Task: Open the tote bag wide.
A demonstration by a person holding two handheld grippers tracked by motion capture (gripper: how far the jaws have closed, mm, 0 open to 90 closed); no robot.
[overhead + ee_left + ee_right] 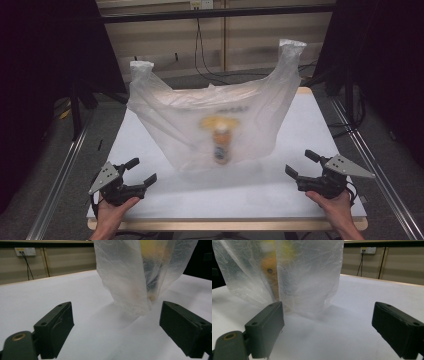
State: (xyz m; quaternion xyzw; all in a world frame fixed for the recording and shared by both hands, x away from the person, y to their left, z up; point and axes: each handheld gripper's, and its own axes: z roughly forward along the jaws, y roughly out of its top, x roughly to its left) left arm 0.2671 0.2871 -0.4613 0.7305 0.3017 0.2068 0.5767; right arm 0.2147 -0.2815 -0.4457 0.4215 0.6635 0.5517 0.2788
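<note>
A translucent white plastic bag [210, 117] stands upright in the middle of the white table [310, 130], its two handles sticking up. Through it shows a blurred bottle [221, 145] with a yellow top. My left gripper [139, 171] rests near the table's front left corner, jaws open and empty, pointing toward the bag [135, 275]. My right gripper [301, 163] sits at the front right, also open with nothing between its jaws, facing the bag [307, 277]. Both are apart from the bag.
Dark curtains hang at both sides. Metal rails [60, 175] run along the table's left and right edges. Cables [200, 45] and a wall socket [25, 251] lie behind the table's far edge.
</note>
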